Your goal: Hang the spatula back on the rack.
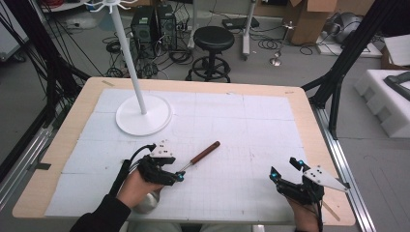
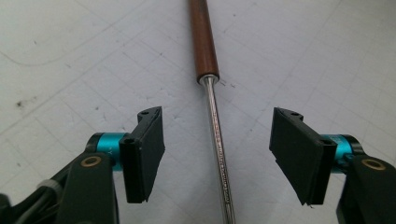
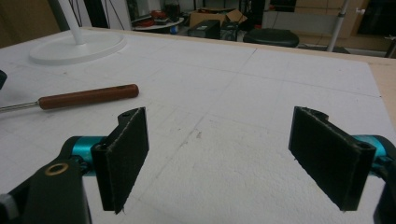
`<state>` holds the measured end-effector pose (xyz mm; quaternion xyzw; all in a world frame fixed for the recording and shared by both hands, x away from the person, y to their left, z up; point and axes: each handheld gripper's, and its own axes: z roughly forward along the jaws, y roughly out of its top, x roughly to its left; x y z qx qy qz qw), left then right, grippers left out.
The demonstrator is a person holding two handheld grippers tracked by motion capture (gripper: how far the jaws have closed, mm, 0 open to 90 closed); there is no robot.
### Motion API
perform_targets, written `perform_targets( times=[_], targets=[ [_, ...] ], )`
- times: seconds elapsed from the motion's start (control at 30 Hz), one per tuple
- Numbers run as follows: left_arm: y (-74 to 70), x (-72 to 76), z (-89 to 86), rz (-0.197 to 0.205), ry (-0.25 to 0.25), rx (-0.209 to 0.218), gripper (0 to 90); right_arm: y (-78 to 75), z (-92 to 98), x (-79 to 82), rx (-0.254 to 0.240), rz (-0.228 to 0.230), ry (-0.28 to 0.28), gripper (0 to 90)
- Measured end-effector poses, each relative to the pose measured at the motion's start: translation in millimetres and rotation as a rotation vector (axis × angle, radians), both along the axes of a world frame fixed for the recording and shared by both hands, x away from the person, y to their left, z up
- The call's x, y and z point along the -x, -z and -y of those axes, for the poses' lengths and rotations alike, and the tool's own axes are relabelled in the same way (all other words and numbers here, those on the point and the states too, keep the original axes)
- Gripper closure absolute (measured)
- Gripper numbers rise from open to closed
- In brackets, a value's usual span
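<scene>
Left tool (image 2: pixel 217 154) straddles the ladle's steel shaft (image 2: pixel 218 154) — jaws spread, not pinching, lined up to grab — right tool (image 3: pixel 219 154) waits spread.

white stand (image 1: pixel 143 114), round base and pole, table's 11 o'clock; black stool (image 1: pixel 213 40) on floor at 12; cardboard box (image 1: pixel 309 19) at 1.
</scene>
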<state>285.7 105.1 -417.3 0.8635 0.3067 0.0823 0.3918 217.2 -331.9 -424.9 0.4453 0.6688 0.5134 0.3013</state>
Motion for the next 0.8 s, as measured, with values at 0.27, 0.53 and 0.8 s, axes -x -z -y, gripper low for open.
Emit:
perform_targets(
  times=[0.27,0.53,0.8],
  targets=[
    [7.7,-0.6,8.6,-0.041,-0.025,-0.100,47.8,0.2,-0.7,-0.1,0.004,-0.003,-0.002,19.3],
    [10.4,0.9,16.9,-0.053,-0.049,-0.170,57.5,0.9,-1.7,-1.1,0.009,-0.008,-0.005,19.3],
    [9.1,2.6,20.0,-0.063,-0.061,-0.183,76.7,1.1,-2.1,-1.3,0.013,-0.008,-0.004,19.4]
  ],
)
